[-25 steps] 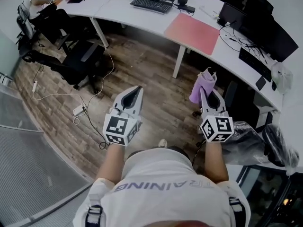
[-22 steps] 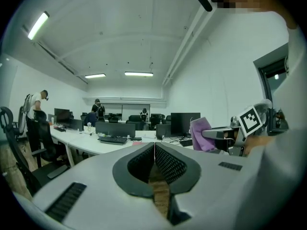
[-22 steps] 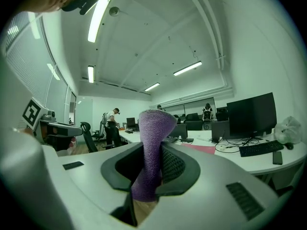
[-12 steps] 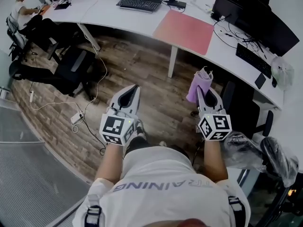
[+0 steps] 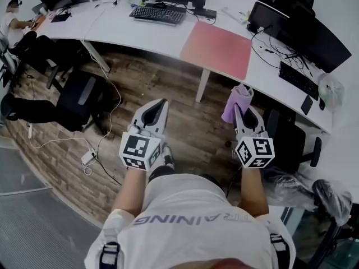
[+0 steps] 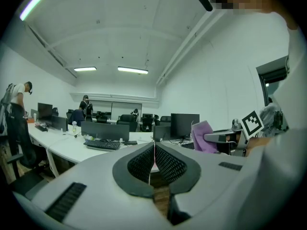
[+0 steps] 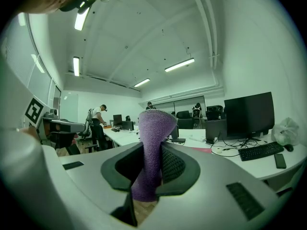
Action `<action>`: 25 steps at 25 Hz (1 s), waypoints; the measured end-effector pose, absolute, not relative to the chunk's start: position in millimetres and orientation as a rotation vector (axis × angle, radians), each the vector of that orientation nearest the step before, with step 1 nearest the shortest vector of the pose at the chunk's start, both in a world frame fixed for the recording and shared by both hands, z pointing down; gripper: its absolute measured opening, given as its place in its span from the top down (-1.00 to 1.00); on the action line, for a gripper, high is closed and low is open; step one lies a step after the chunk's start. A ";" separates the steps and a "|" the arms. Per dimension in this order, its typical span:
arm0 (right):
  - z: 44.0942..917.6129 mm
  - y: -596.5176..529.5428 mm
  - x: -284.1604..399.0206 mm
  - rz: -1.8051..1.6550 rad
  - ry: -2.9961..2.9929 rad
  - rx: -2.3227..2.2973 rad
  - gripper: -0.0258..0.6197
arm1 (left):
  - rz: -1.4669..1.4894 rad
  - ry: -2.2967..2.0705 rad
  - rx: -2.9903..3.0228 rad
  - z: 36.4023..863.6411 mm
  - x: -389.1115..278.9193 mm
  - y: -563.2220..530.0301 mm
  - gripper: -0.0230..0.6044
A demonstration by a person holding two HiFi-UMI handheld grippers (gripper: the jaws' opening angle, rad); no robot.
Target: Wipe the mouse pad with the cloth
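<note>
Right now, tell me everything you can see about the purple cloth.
The purple cloth is a soft, nubbly fabric, microfibre by its look, bunched into a thick roll. The right tool is shut on its lower part, and its rounded end sticks out past the jaws. It is held in the air over the wooden floor, short of the white desk, touching nothing but the tool.

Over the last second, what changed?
The person has stepped toward the desk; the pink pad looks nearer in the head view. Nothing taken or released. The right hand-held gripper still clamps the purple cloth; the left hand-held gripper stays shut, empty.
</note>
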State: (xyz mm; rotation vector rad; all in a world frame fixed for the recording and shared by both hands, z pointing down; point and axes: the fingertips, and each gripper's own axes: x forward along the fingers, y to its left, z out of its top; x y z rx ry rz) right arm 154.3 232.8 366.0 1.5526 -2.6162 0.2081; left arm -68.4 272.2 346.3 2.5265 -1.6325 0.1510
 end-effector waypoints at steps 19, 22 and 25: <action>367.0 126.5 34.1 0.165 -2.528 1.650 0.63 | 0.109 -1.508 2.570 361.4 -191.5 146.3 0.82; 370.2 108.8 37.9 0.171 -2.512 1.670 0.63 | 0.113 -1.479 2.578 365.4 -188.1 125.9 0.82; 374.9 84.7 46.8 0.187 -2.502 1.686 0.63 | 0.129 -1.465 2.589 367.6 -181.0 101.7 0.82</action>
